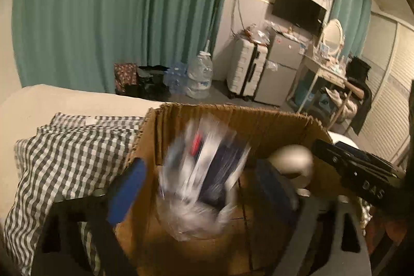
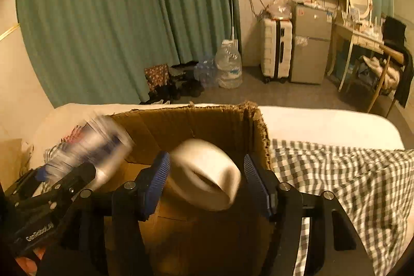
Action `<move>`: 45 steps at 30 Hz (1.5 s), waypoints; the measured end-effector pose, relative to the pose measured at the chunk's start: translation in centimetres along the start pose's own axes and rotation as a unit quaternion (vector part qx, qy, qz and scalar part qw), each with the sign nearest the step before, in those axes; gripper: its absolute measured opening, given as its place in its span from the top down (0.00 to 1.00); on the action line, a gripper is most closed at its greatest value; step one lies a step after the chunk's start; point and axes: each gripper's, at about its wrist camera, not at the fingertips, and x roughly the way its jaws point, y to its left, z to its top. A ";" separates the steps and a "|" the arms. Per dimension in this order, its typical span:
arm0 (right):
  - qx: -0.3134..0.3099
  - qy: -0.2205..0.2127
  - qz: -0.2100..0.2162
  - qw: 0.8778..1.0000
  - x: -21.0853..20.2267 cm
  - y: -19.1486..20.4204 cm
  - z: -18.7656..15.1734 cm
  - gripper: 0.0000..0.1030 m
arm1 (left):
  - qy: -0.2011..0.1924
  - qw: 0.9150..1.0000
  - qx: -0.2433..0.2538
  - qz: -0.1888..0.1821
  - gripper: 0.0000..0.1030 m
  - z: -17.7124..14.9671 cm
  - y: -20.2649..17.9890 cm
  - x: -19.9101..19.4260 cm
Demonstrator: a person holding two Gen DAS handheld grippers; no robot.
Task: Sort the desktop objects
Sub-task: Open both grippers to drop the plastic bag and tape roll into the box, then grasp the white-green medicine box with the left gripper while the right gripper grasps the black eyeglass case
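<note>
- A blurred clear plastic packet (image 1: 204,180), long axis roughly upright, sits between the wide-spread pads of the left gripper (image 1: 204,188), untouched, over the cardboard box (image 1: 233,120)
- A white tape roll (image 2: 204,175), hole tilted toward the camera, lies free between the parted pads of the right gripper (image 2: 207,185)
- Both grippers angle down into the box

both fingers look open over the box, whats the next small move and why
Probably lift both grippers back out of the cardboard box. The left gripper and right gripper stand open, the plastic packet and tape roll are blurred and seem to be dropping free between the fingers, so nothing appears left to hold.
</note>
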 end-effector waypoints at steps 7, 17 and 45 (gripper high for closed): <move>-0.016 -0.019 -0.015 1.000 -4.9 1.2 0.2 0.41 | 0.004 1.000 -0.003 0.007 0.08 -0.3 -0.5 -3.6; -0.032 -0.058 -0.015 0.998 -15.2 3.1 -0.4 0.41 | -0.034 0.999 0.021 0.017 0.03 0.2 -1.9 -13.5; -0.005 -0.030 0.037 0.999 -19.0 3.7 -12.7 0.09 | -0.002 0.997 -0.011 0.075 0.00 -14.0 1.3 -17.4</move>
